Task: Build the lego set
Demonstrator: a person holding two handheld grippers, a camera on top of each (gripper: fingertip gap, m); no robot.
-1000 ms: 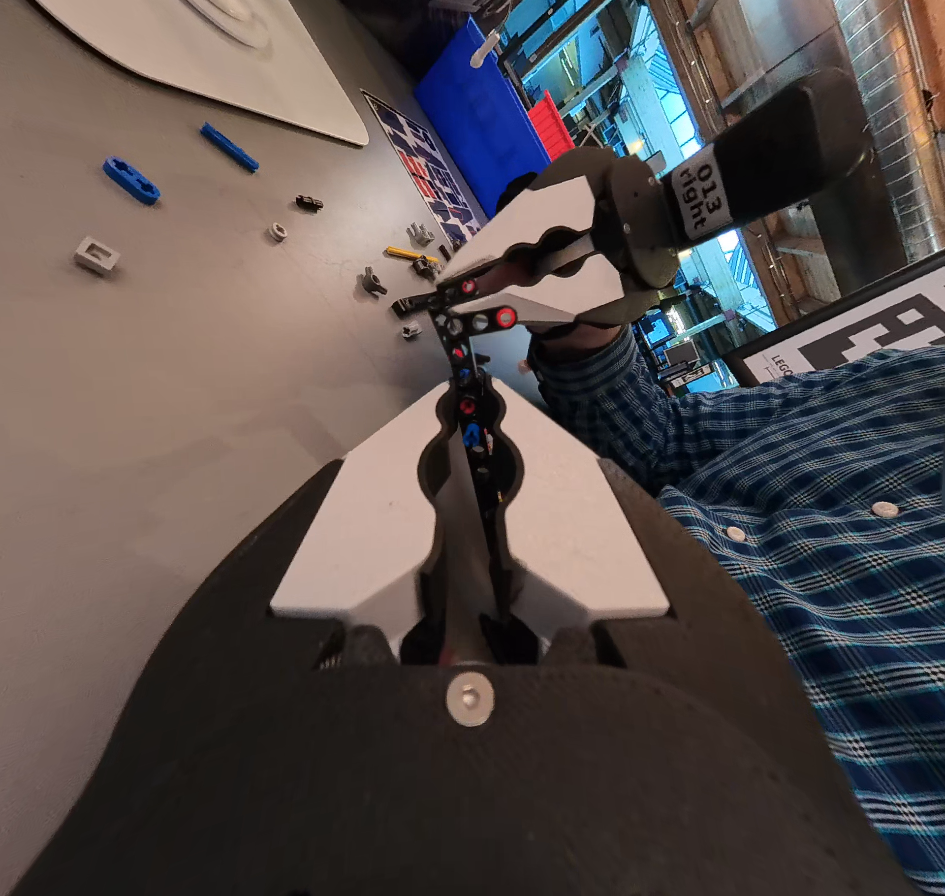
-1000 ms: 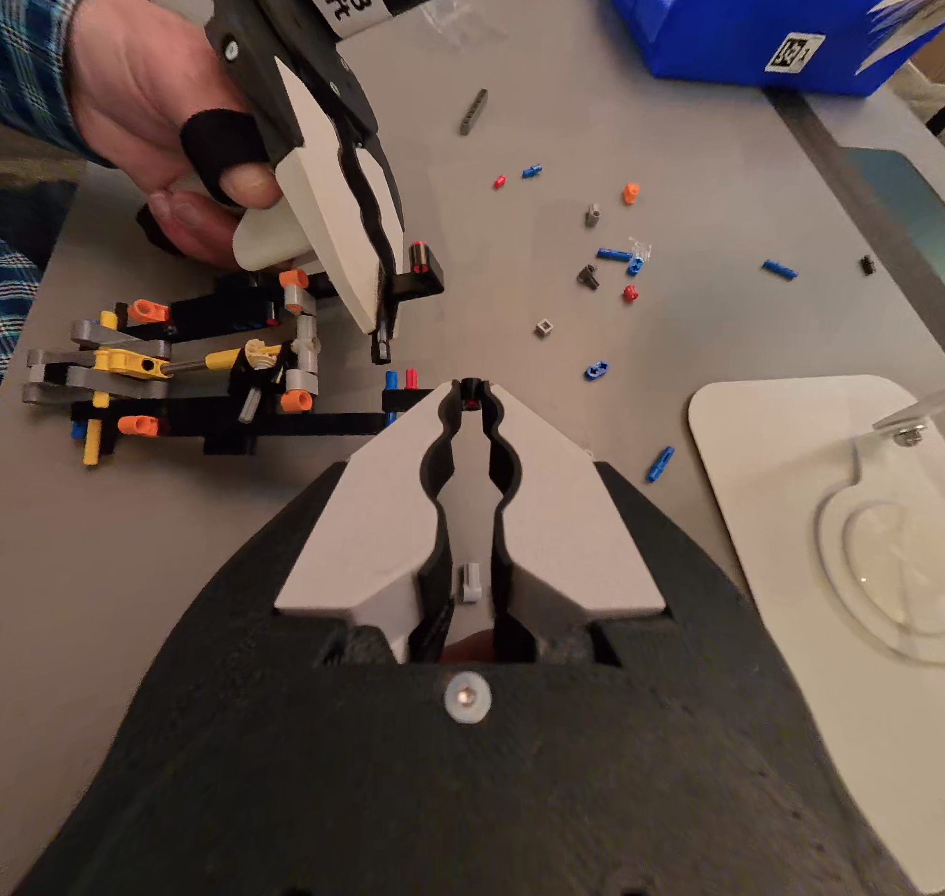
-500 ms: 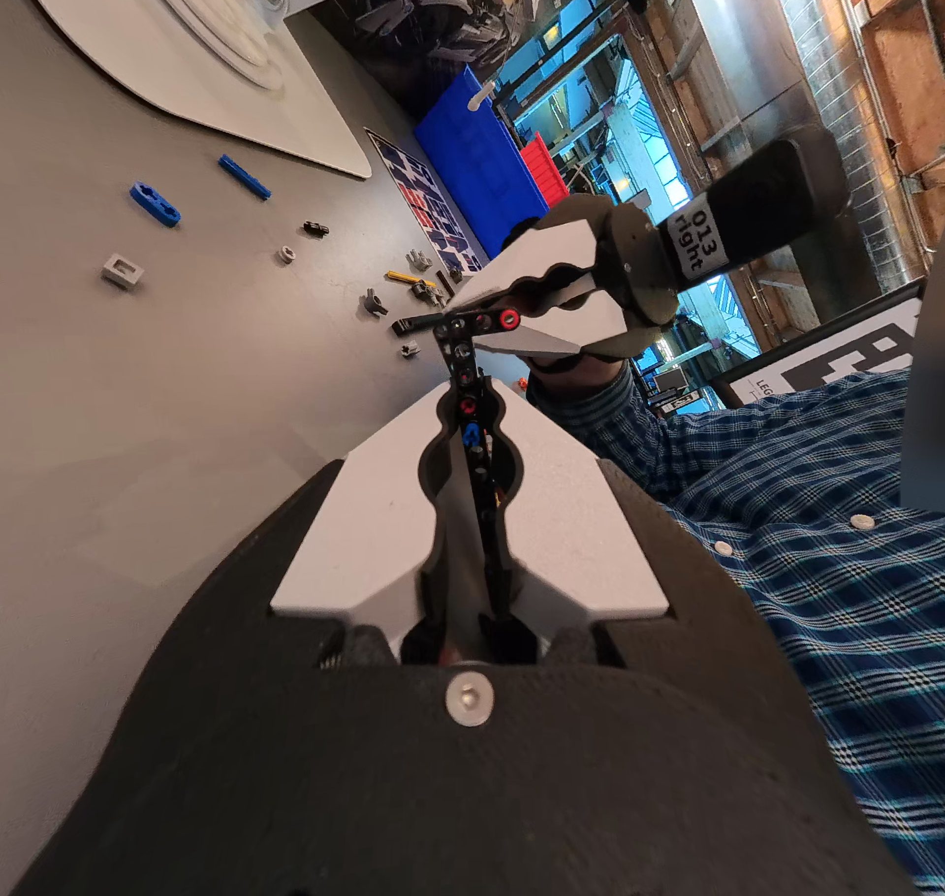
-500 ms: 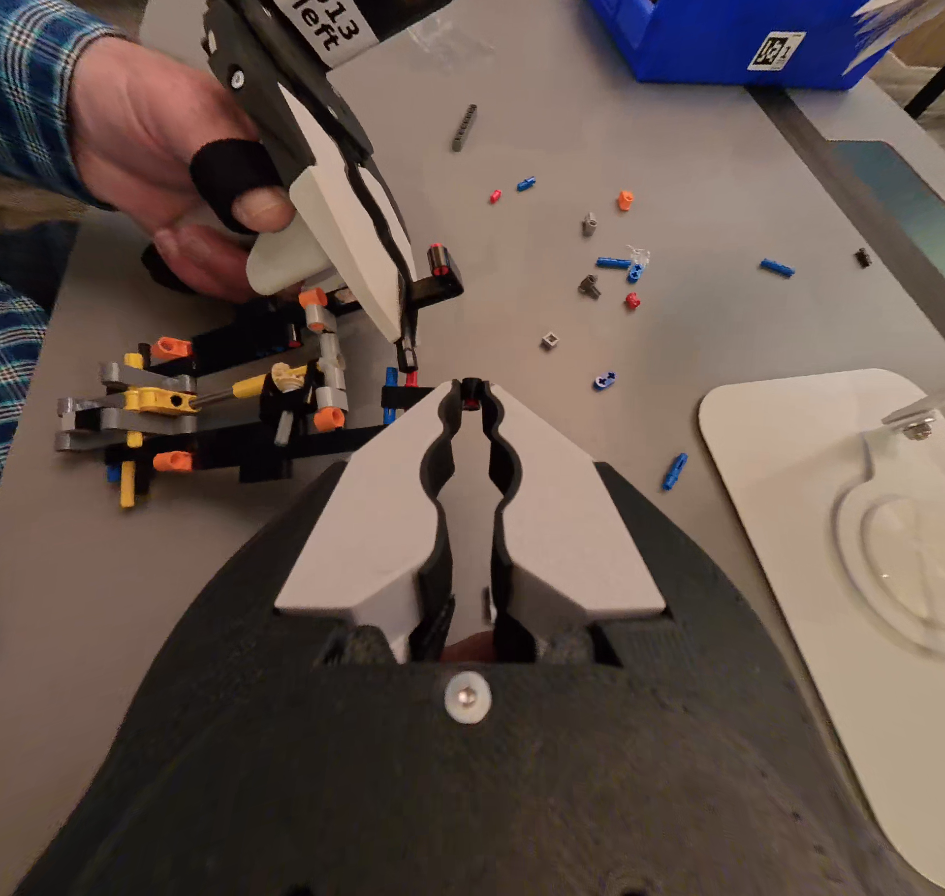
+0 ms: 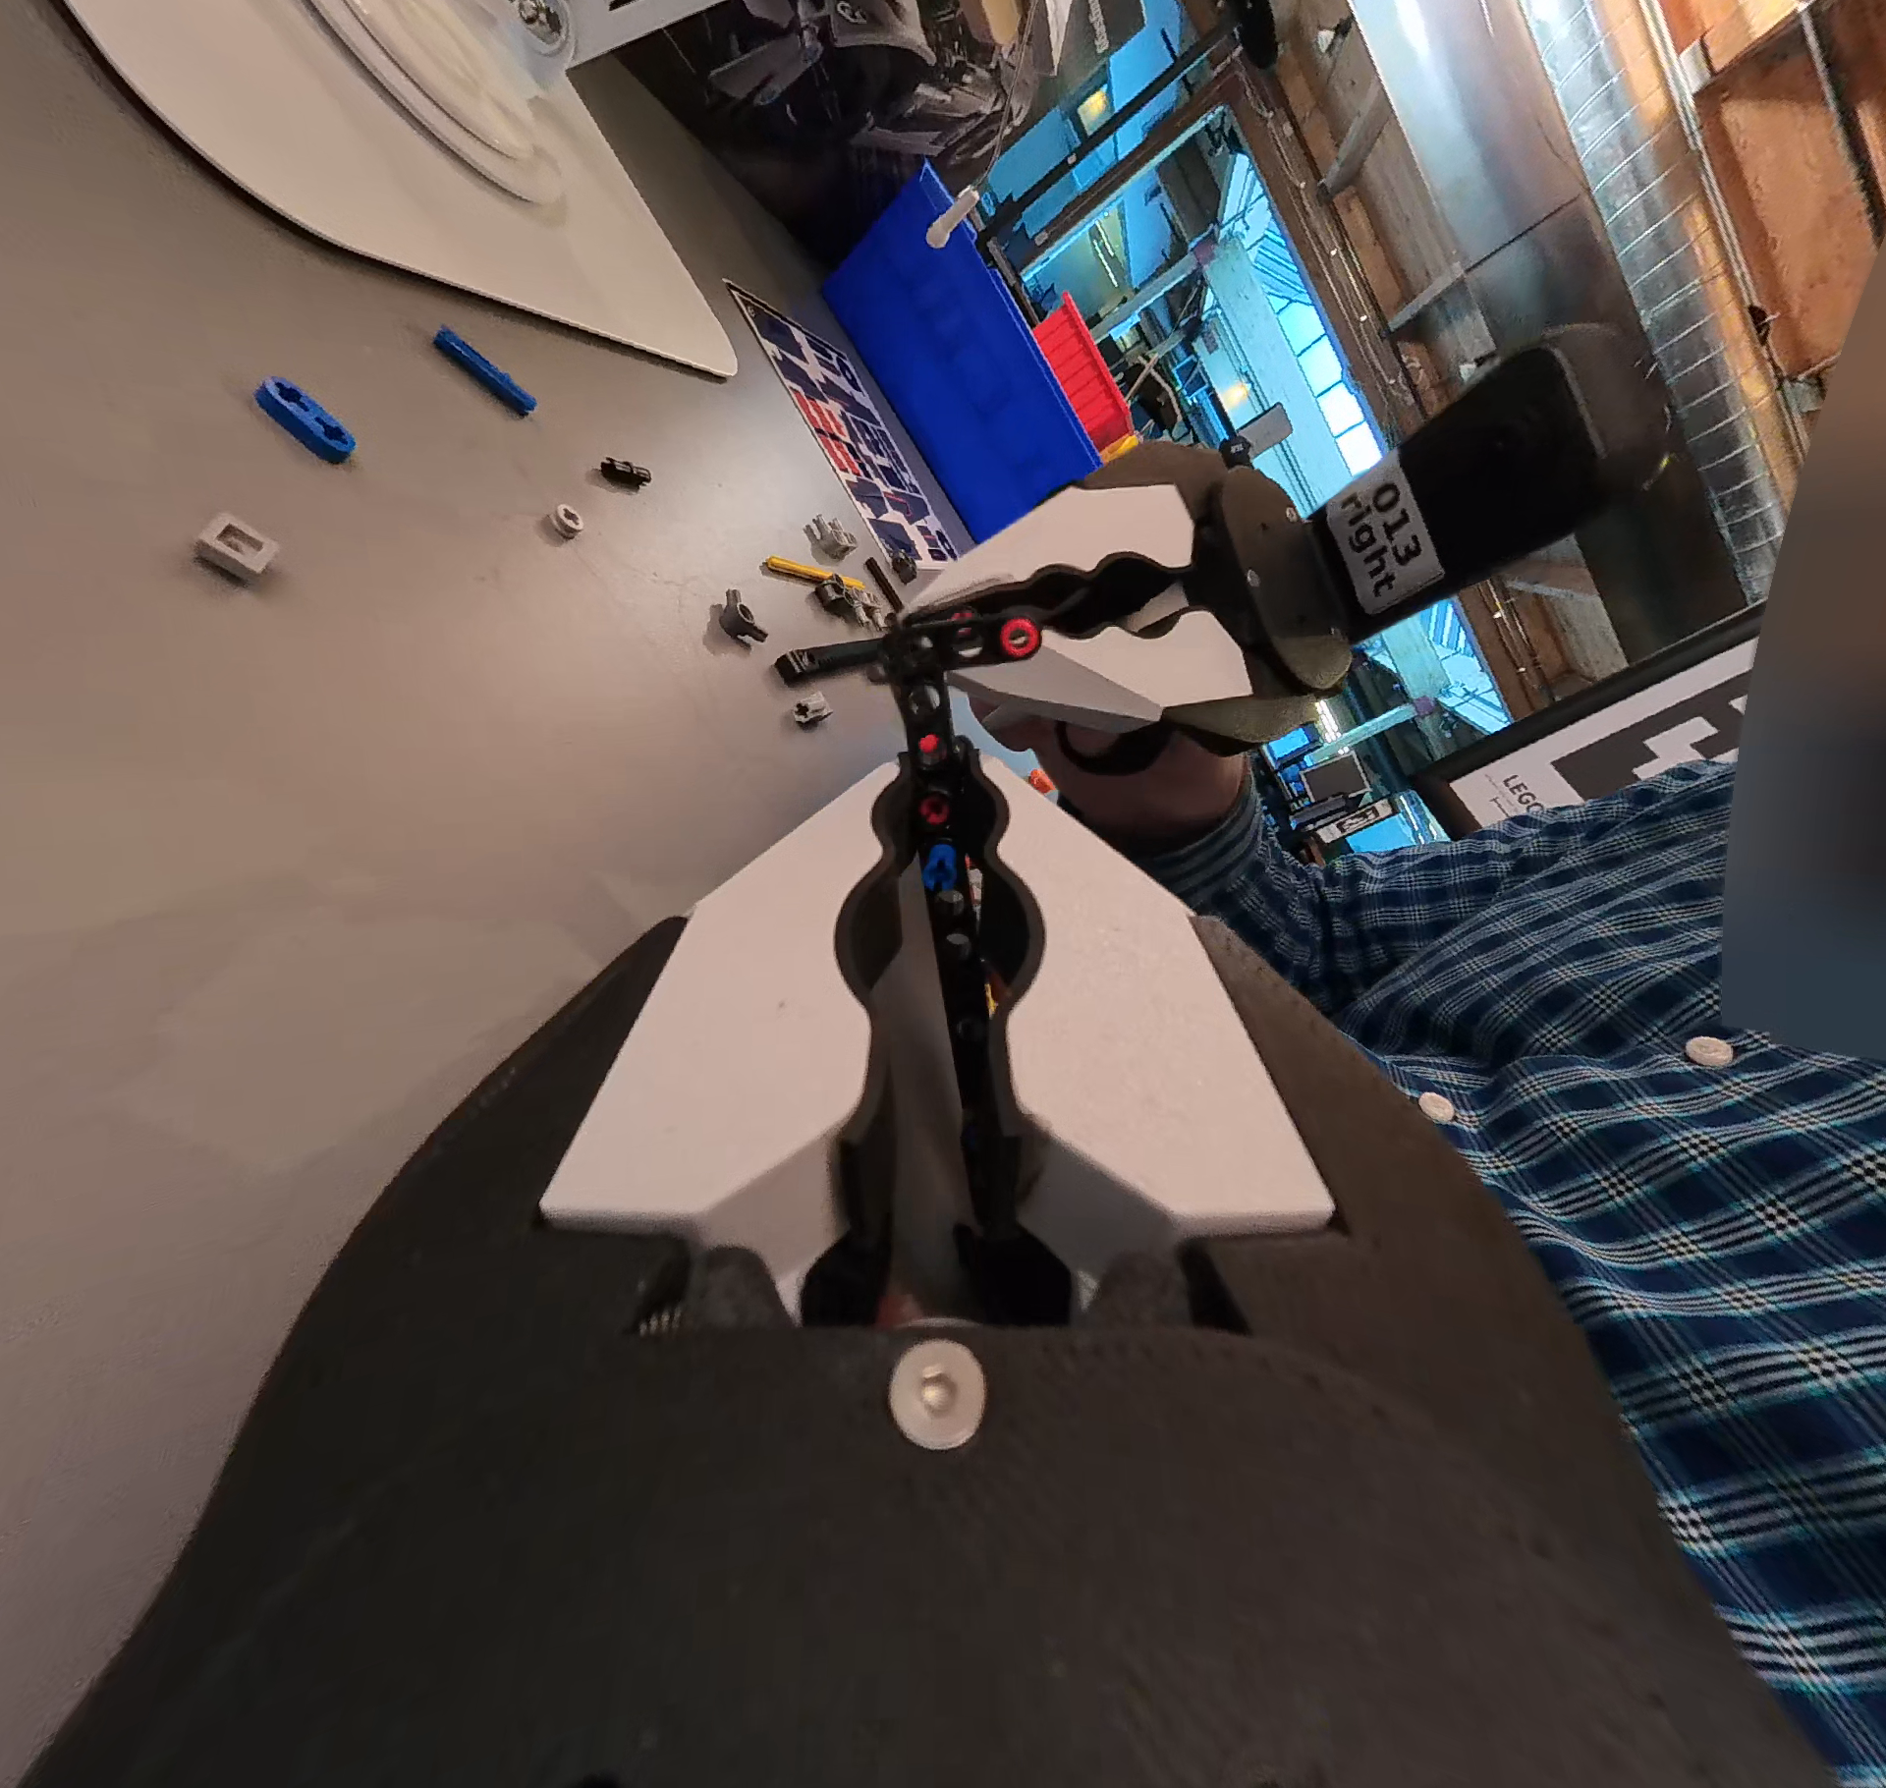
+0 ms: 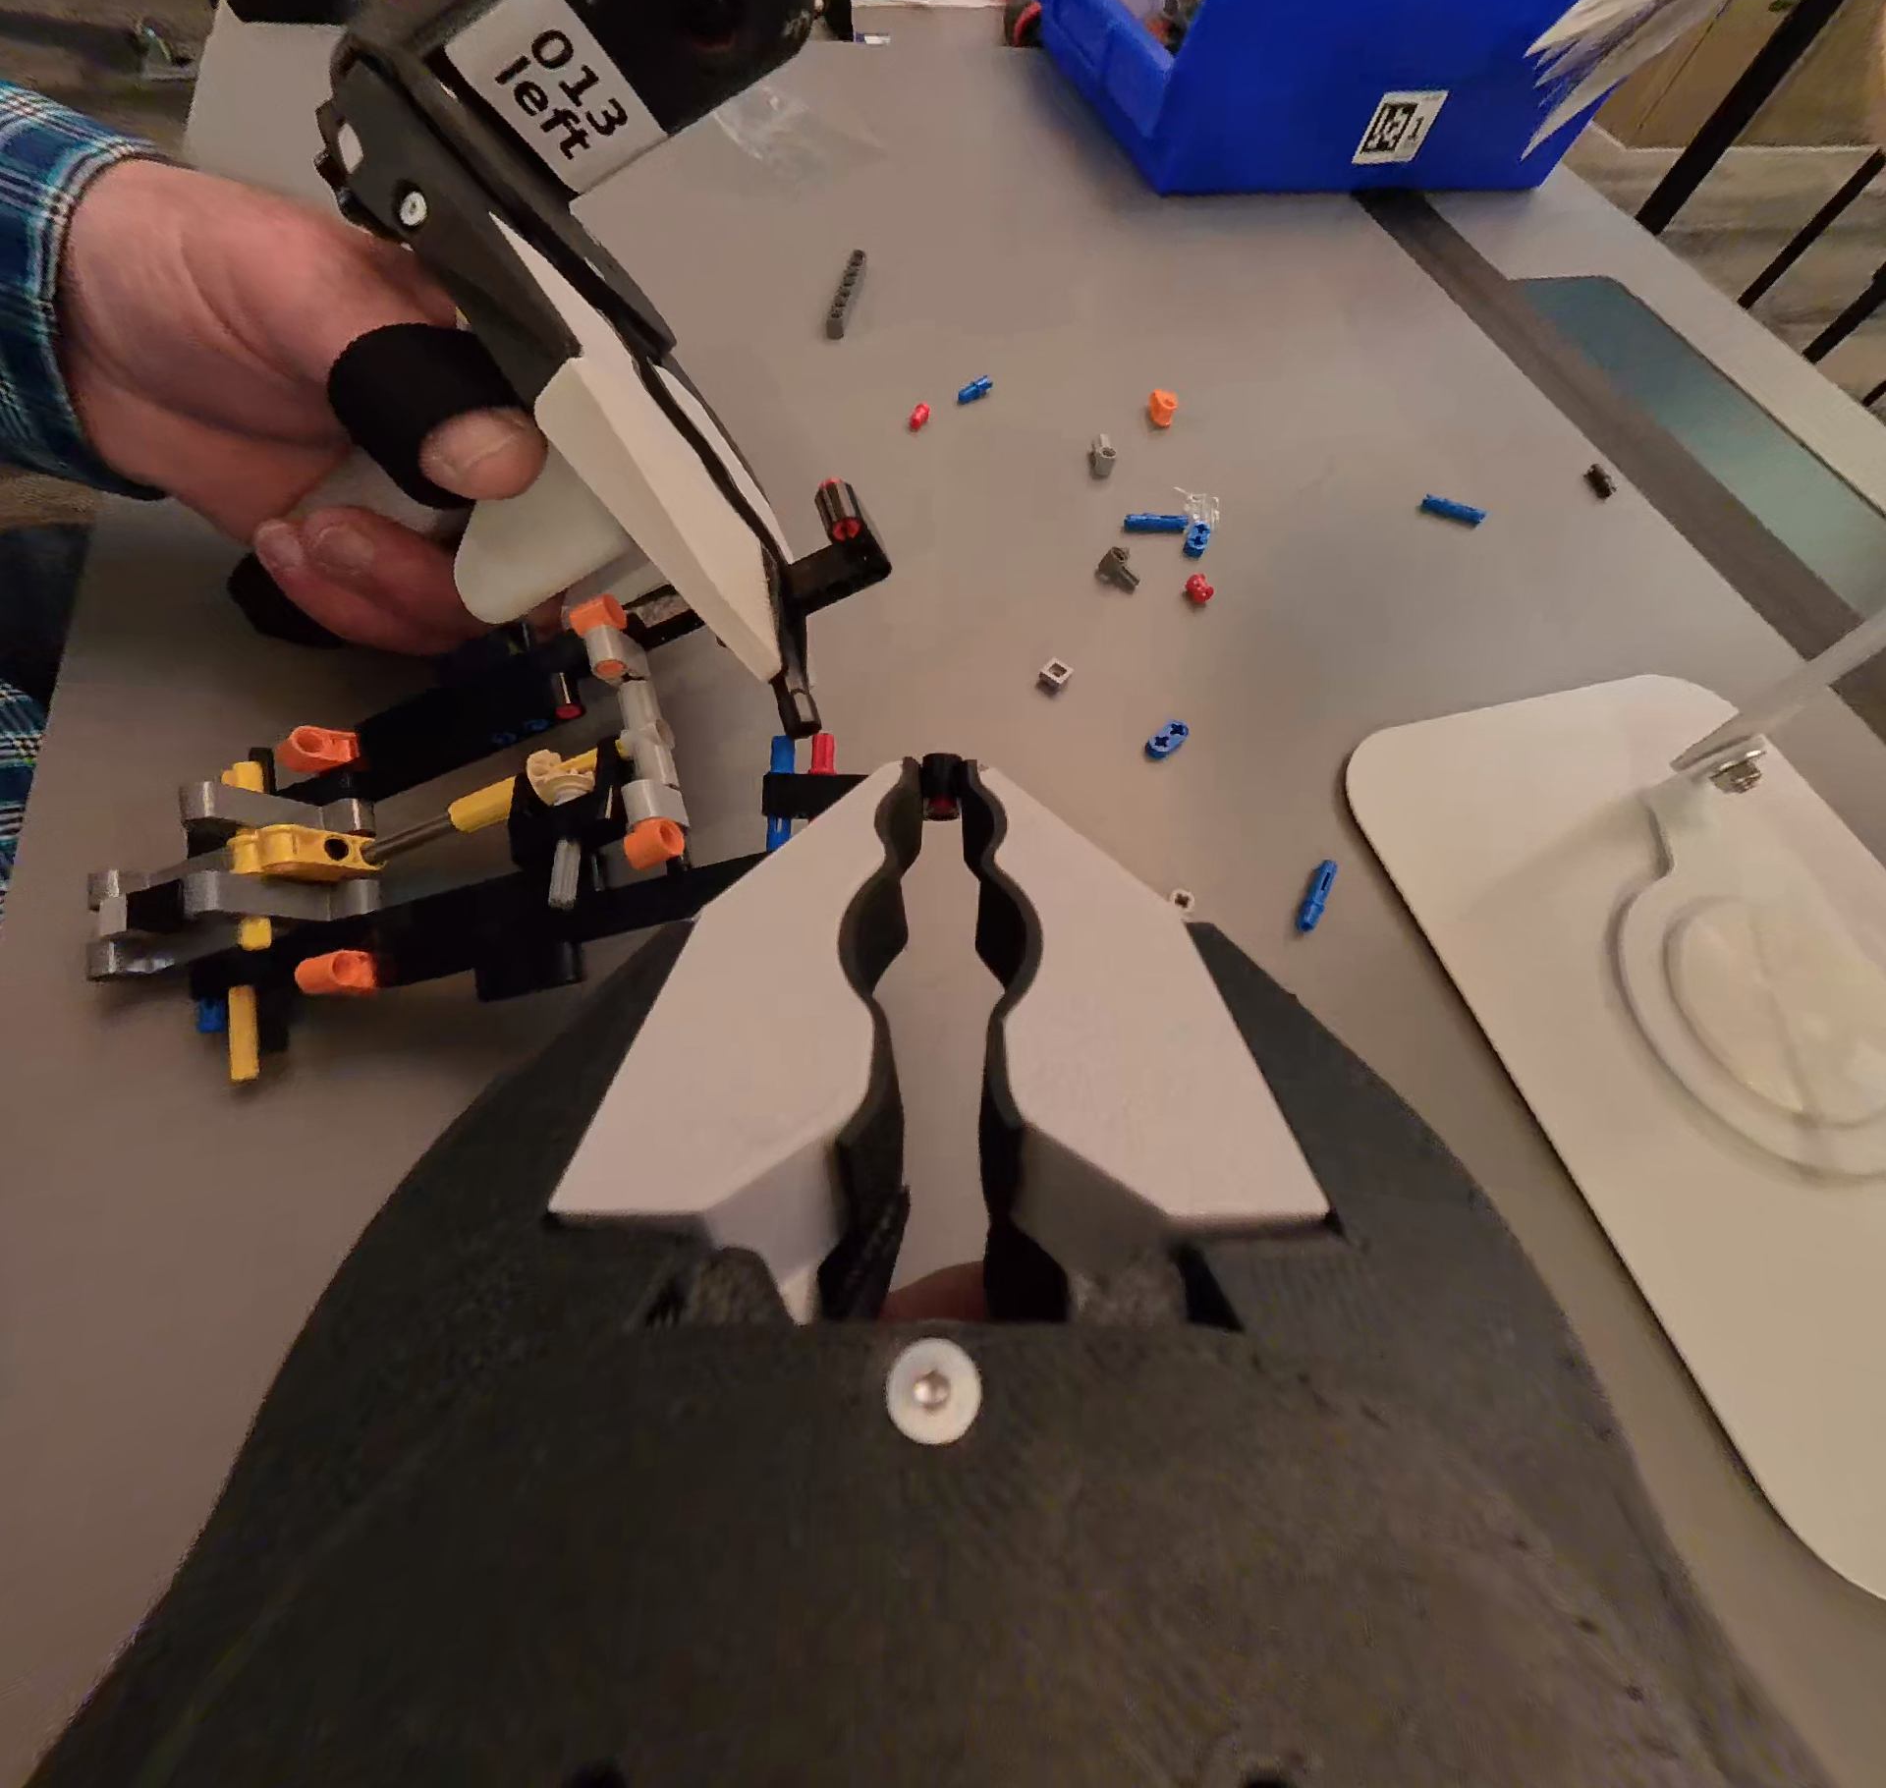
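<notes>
Left wrist view: left gripper (image 5: 934, 800) is closed on a long black beam (image 5: 944, 882) of the lego assembly. The beam's long axis runs straight out along the fingers, away from the camera. At its far end a short black cross-beam (image 5: 949, 642) with a red pin (image 5: 1018, 636) lies at right angles, and the right gripper (image 5: 924, 621) pinches it from the right. The grey table (image 5: 306, 820) lies to the left, with loose parts on it.

Right wrist view: right gripper (image 6: 940, 782) is closed, its tips clamped on a black piece with a red pin (image 6: 940, 788). The lego assembly (image 6: 429, 851) rests on the table to the left, long axis left-right, its right end reaching the tips. The left gripper (image 6: 791, 693) comes down from the upper left, holding the far black beam.

Judgement: both grippers meet at the assembly's right end, so any push should run along the beam axis. A sideways load risks popping the pins.
</notes>
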